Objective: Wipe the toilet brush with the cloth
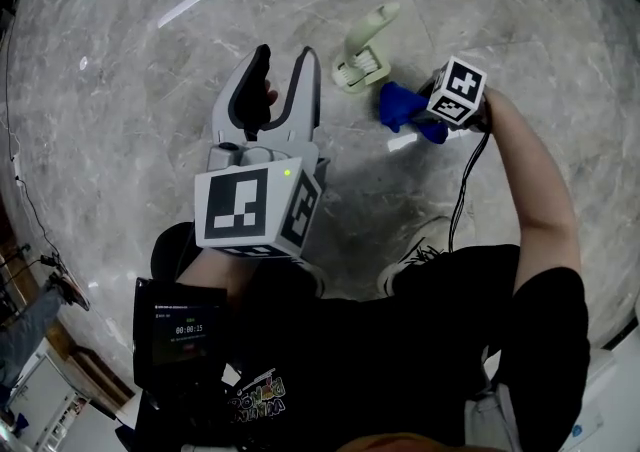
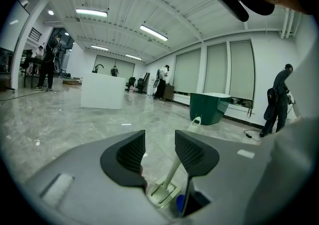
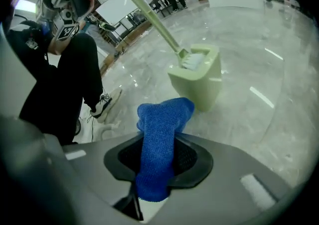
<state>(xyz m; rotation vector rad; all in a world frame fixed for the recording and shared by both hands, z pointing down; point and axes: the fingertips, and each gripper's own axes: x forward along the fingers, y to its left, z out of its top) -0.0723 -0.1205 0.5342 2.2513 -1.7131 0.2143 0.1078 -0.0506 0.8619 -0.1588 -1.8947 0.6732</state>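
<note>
on the marble floor (image 1: 150, 60) in front of you, the toilet brush (image 1: 373, 30) stands bristles-down in its pale green holder (image 1: 357, 76), just beside the blue cloth (image 1: 403, 107) that your right gripper (image 1: 425, 116) holds clamped between its jaws, while your left gripper (image 1: 285, 65) hangs above with jaws wide apart and nothing in them. the brush looks like light, stiff, smooth plastic that could slip or lift the holder with it, so i'd grip the upper handle near its loop end. its long axis runs from the holder up the handle, tilted away from you rather than plumb.
</note>
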